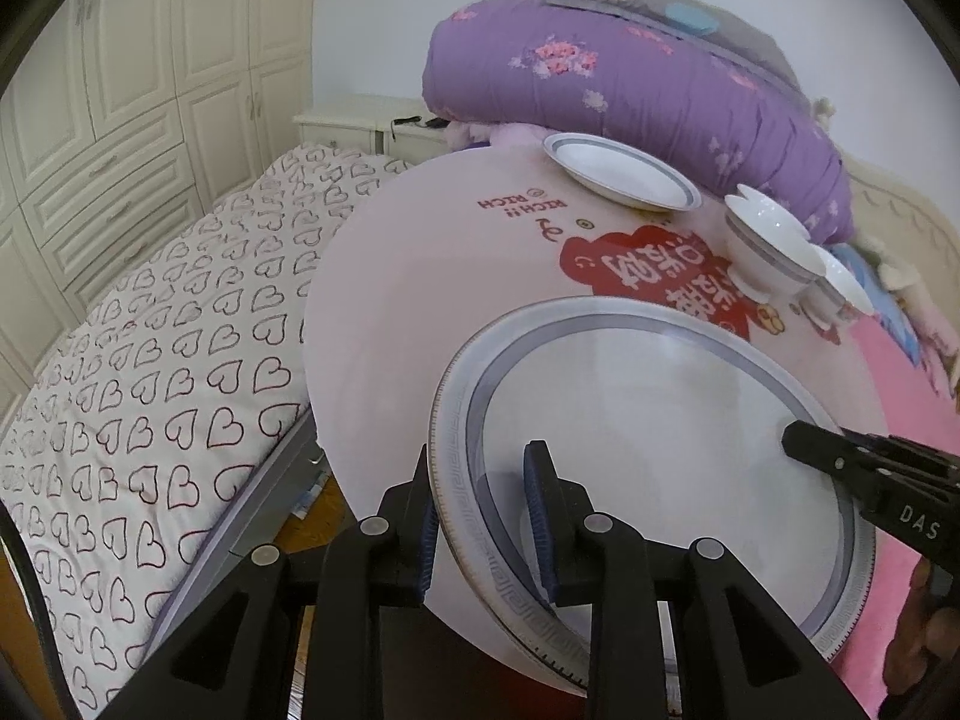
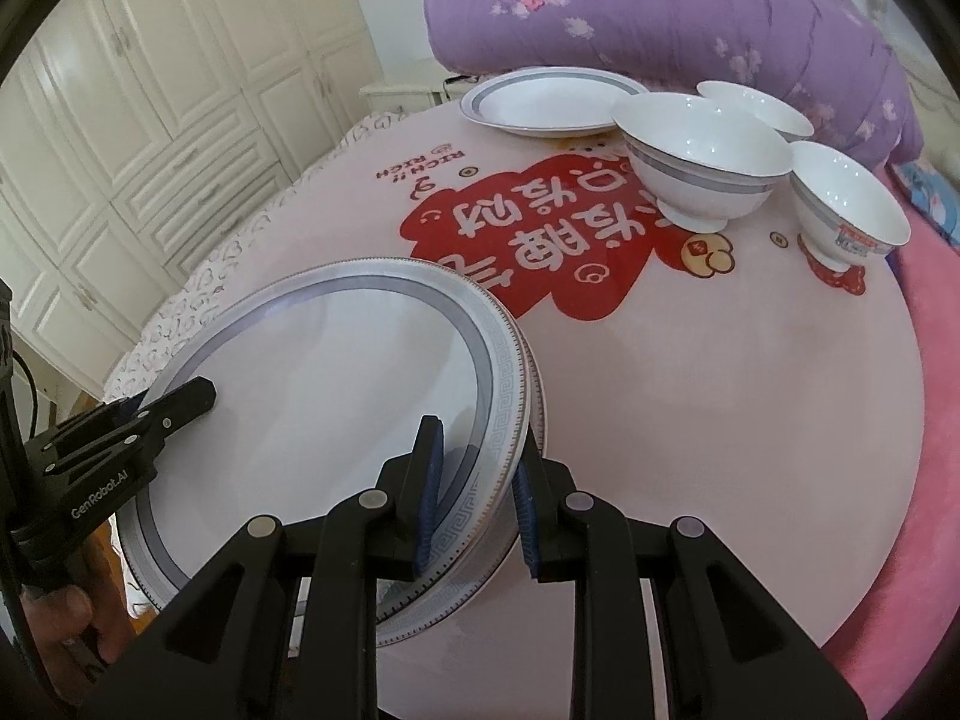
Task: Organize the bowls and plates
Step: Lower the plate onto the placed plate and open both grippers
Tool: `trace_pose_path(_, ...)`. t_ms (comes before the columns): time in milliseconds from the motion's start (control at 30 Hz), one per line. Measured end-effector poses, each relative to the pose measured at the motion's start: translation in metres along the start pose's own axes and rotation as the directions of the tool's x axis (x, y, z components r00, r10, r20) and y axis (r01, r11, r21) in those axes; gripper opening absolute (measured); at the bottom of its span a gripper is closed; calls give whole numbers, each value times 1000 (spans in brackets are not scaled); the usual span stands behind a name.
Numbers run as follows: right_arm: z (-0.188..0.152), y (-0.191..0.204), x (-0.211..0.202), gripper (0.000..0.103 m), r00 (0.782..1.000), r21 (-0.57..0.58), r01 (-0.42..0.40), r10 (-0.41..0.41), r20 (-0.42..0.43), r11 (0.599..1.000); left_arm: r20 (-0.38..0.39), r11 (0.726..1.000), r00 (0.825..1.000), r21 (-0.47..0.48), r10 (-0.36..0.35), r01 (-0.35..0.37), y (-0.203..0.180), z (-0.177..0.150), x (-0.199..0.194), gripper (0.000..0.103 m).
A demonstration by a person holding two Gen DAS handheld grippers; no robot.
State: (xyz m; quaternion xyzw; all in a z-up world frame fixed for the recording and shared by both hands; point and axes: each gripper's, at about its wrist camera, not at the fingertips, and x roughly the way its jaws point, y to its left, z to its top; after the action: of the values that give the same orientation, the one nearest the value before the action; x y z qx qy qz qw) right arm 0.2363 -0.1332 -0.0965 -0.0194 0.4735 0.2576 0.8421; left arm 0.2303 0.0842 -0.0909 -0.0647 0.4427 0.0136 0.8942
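Observation:
A large white plate (image 1: 660, 450) (image 2: 312, 396) with a grey-blue band and a key-pattern rim lies low over the near edge of the round pink table mat (image 1: 420, 300) (image 2: 720, 390). A second rim shows just under it. My left gripper (image 1: 483, 510) (image 2: 204, 390) is shut on its left rim. My right gripper (image 2: 477, 504) (image 1: 798, 438) is shut on the opposite rim. A smaller banded plate (image 1: 618, 177) (image 2: 546, 105) rests at the back of the mat. Three white bowls (image 2: 702, 150) (image 2: 756, 108) (image 2: 846, 204) stand upright at the back right, two of them in the left wrist view (image 1: 768, 240) (image 1: 840, 288).
A bed with a heart-print cover (image 1: 150, 390) lies left of the table. A rolled purple quilt (image 1: 630, 78) (image 2: 660, 18) sits right behind the dishes. White wardrobes (image 1: 120, 90) line the left wall. A pink blanket (image 2: 936, 360) borders the mat's right side. A hand (image 2: 60, 618) holds the left gripper.

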Motion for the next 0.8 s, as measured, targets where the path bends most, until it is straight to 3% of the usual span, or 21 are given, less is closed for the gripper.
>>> trace_pose_path(633,-3,9,1,27,998,-43,61,-62,-32,997,-39,998,999,60,20,-17,0,-7,16,31)
trace_pose_path(700,-3,8,1,29,998,-40,60,-61,-33,997,-45,998,999,66,20,-17,-2,-7,18,36)
trace_pose_path(733,-3,8,1,35,997,-38,67,-68,-31,997,-53,998,998,67,17,-13,-3,-7,19,39)
trace_pose_path(767,-3,7,1,43,997,-35,74,-76,-33,997,-57,998,998,65,16,-12,-3,-7,20,47)
trace_pose_path(800,-3,6,0,43,997,-29,71,-72,-29,997,-57,998,998,63,17,-13,-3,-7,20,57)
